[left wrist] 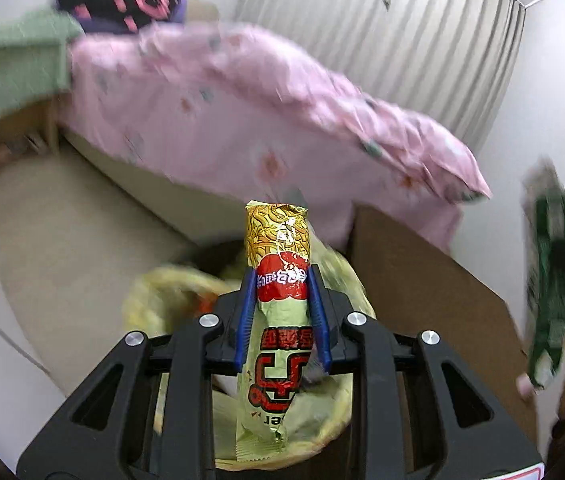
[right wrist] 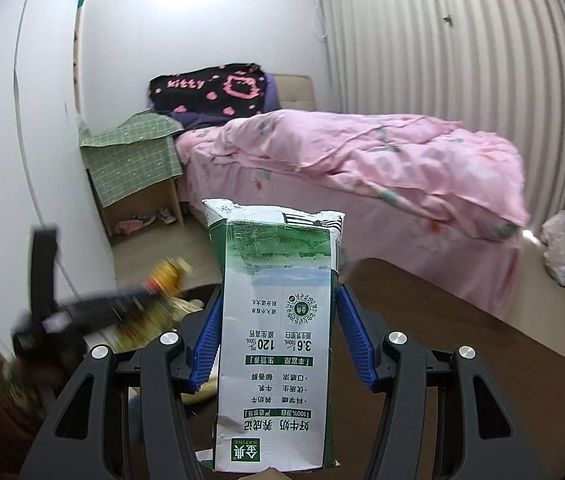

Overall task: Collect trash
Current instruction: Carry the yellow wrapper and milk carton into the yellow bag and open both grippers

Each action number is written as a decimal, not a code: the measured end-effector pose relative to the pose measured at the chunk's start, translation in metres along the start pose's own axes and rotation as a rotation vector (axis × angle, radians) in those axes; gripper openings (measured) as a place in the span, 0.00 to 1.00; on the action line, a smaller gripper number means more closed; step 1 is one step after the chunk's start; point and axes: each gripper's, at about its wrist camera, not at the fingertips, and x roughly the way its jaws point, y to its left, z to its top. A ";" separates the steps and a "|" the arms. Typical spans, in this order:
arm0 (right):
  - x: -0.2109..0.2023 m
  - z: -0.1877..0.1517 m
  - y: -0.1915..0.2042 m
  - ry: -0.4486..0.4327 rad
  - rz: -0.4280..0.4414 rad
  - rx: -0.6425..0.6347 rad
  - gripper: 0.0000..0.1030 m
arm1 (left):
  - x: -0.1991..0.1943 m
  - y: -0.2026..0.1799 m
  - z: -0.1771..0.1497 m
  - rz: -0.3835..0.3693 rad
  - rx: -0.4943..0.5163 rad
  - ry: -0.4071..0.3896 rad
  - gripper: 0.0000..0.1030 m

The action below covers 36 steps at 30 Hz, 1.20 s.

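Bedroom, pink-quilted bed point(right wrist: 362, 164) as landmark. At its head a black Kitty blanket point(right wrist: 210, 88); beside that end a small stand under green checked cloth point(right wrist: 134, 156). Pleated curtain point(right wrist: 462, 60) runs behind the bed; white crumpled bag point(right wrist: 562, 246) on the floor past its foot. Brown cardboard flap point(left wrist: 434, 280) sits between the grippers and the bed's near side, with a yellow-green bag point(left wrist: 170, 292) full of wrappers just left of it.

Left gripper point(left wrist: 282, 304) narrow, blue pads clamped on a noodle snack packet point(left wrist: 278, 280), long axis running straight out toward the bed.

Right gripper point(right wrist: 280, 332) wide, pads pressing a flattened green-white milk carton point(right wrist: 278, 320), long axis also toward the bed, print upside down, torn end farthest.

Left view heavily motion-blurred; the carton's near end is cut off by the frame.
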 end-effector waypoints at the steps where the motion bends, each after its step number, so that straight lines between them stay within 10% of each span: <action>1: 0.009 0.003 0.002 0.007 0.011 0.006 0.51 | 0.012 0.001 -0.006 -0.016 0.006 0.045 0.24; 8: 0.083 0.016 0.025 0.084 0.076 0.032 0.51 | 0.069 0.021 -0.025 0.126 -0.009 0.220 0.23; 20: 0.188 -0.024 0.018 0.293 0.128 0.312 0.51 | 0.050 0.048 -0.026 0.163 -0.128 0.129 0.21; 36: 0.191 -0.044 -0.002 0.223 0.194 0.559 0.51 | 0.018 0.046 -0.022 0.149 -0.160 0.069 0.21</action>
